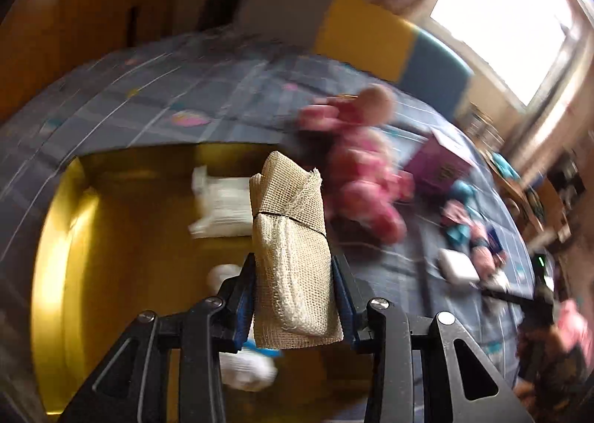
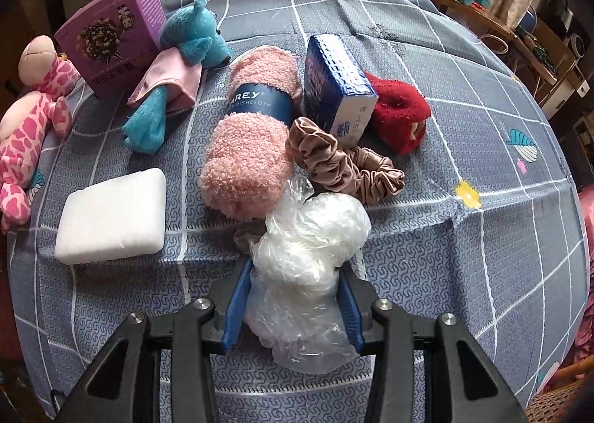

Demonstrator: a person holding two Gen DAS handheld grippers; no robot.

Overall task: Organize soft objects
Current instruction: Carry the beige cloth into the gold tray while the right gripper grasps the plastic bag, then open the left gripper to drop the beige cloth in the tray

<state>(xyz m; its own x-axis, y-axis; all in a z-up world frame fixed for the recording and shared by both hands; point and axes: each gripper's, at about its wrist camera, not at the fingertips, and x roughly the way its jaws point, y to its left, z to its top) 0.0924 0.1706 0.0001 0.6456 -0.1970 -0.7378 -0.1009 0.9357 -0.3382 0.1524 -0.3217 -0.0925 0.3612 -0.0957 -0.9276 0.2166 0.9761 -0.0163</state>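
Two grippers, each with something clamped. On my left gripper (image 1: 293, 296) the fingers (image 1: 243, 296) are closed part-way onto a gauze roll (image 1: 289, 237), which stands upright between them and sticks out well past the tips. It hangs above a yellow bin (image 1: 122, 237). In the bin I count three white bundles: one (image 1: 222, 205) just left of the roll, a second (image 1: 247, 371) low under the fingers, and a third (image 1: 222, 274) mostly hidden behind the left finger. This view is blurred, so I cannot tell what they are.

On my right gripper (image 2: 295, 296) the fingers (image 2: 237, 296) pinch a crumpled plastic bag (image 2: 304, 259), which bulges forward beyond the tips and trails back between them, over the bed sheet (image 2: 464, 274).

Ahead on the sheet I count one of each: a white sponge (image 2: 111, 217) at left, a pink dishcloth roll (image 2: 252, 126) in the middle, a scrunchie (image 2: 341, 163) touching its right side, a blue tissue pack (image 2: 338, 88) leaning on a red knit piece (image 2: 401, 114), a blue plush (image 2: 185, 51) with pink cloth, a purple box (image 2: 111, 33), and a pink spotted plush (image 2: 33, 118) at the far left edge.
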